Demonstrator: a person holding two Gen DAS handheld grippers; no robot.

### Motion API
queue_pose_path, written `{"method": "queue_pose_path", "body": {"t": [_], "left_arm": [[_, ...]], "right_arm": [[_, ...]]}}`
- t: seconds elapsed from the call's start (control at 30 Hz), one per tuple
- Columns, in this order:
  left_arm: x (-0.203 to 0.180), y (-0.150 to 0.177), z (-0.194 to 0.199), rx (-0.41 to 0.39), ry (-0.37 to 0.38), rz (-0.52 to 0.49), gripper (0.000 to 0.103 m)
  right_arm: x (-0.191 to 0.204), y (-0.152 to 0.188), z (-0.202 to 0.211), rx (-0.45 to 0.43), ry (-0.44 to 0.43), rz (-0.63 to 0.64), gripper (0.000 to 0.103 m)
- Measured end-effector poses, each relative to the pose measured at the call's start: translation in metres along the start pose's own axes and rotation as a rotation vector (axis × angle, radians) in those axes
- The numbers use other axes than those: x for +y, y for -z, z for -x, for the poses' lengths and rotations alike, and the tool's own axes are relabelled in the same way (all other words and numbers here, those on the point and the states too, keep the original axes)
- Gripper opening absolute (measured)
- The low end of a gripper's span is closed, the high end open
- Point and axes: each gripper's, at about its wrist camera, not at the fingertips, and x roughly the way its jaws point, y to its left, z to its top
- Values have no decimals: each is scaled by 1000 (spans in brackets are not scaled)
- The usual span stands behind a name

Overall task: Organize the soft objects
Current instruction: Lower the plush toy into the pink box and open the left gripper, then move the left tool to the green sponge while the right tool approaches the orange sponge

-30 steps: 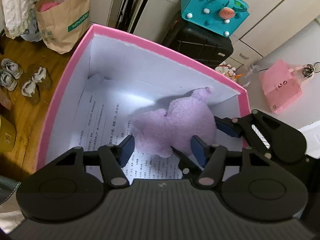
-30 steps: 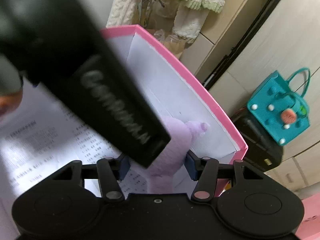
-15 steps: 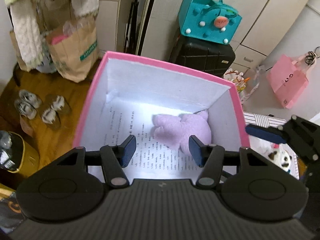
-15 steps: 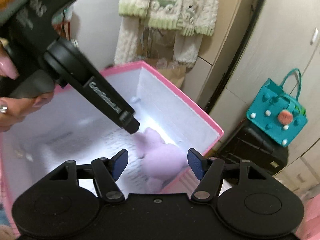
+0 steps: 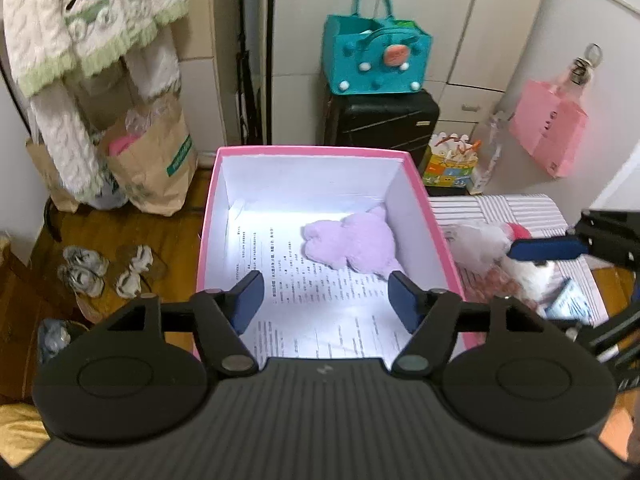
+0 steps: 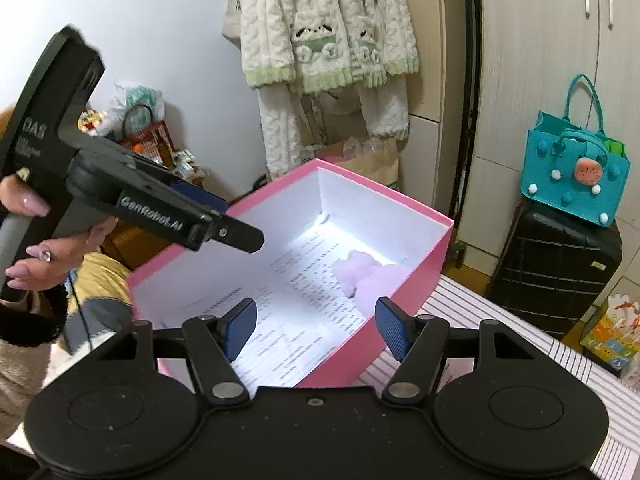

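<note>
Two hand-held grippers above an open pink box (image 5: 206, 240) that stands on a striped cloth (image 5: 516, 208). A purple plush toy (image 5: 352, 242) lies inside the box on a printed paper sheet (image 5: 320, 312), in the far right corner against the right wall. The left gripper (image 5: 326, 306) points down into the box; its fingers are opening, with nothing between them. The right gripper (image 6: 316, 330) hovers over the near rim of the box with its fingers spread moderately wide and empty. In the right wrist view a hand (image 6: 52, 248) carries the left gripper above the box's left edge.

Step in hand, as judged: one soft object is stowed and both grippers are free for the next. To the right of the box, on the striped cloth, lies a white plush toy (image 5: 480, 246) with a pink part; one blue finger (image 5: 548, 249) of the right gripper shows just over it in the left wrist view. The next move probably calls for one gripper to swing right of the box, come down with the fingers to either side of the white toy, and close on its bulk. Being soft, the toy will squash and may slip from a shallow pinch.
</note>
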Motion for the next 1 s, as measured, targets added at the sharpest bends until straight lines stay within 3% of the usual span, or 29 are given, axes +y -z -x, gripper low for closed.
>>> {"method": "queue_pose_path", "body": {"t": [0.2, 0.5, 0.77, 1.0], "left_arm": [[-14, 17, 38, -5, 34, -45, 76], [-48, 54, 86, -23, 48, -197, 84], [-68, 76, 103, -11, 81, -235, 86], [-88, 97, 96, 47, 108, -260, 87]], "right_arm": [[11, 7, 33, -30, -25, -17, 70], [25, 34, 86, -50, -24, -21, 70], [25, 72, 119, -36, 2, -48, 70], [18, 107, 127, 5, 35, -98, 71]]}}
